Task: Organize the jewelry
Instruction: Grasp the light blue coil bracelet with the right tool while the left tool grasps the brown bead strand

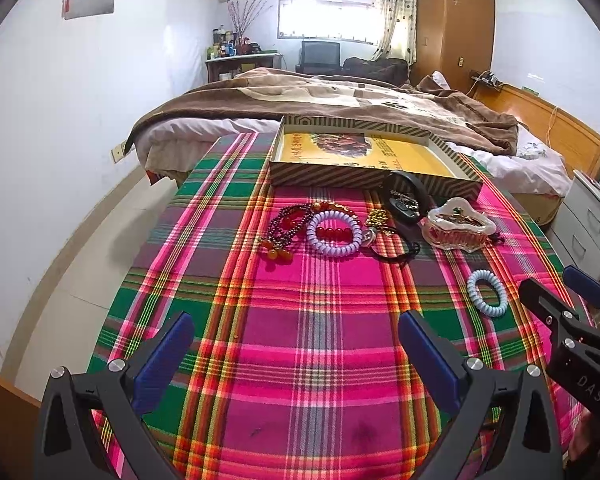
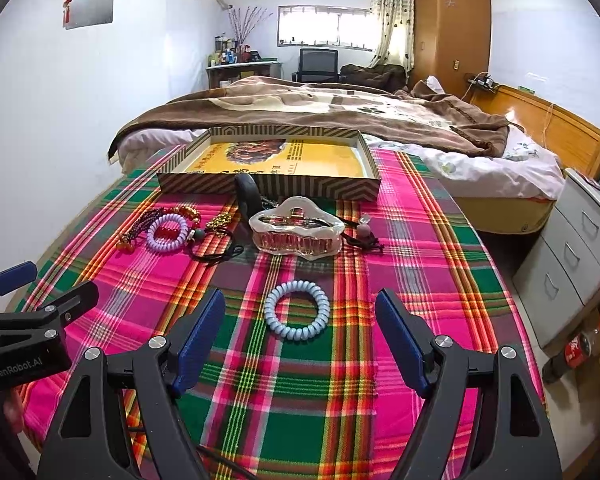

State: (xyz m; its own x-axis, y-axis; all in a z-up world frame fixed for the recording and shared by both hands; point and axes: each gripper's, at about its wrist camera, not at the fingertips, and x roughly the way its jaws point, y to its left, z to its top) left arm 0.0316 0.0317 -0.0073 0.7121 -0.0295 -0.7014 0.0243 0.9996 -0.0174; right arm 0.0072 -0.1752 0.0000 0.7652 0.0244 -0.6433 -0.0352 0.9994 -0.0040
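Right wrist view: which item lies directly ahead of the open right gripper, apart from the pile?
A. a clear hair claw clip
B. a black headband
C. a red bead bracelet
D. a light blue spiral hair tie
D: the light blue spiral hair tie lies alone on the plaid cloth just ahead of the right gripper.

Bright daylit room, sharp focus, strong fisheye bend.
The far window blows out white; walls curve near dark corner vignettes, and shadows on the plaid cloth stay soft.

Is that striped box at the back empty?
Empty: the striped box shows only its yellow printed bottom; all the jewelry lies outside on the plaid cloth.
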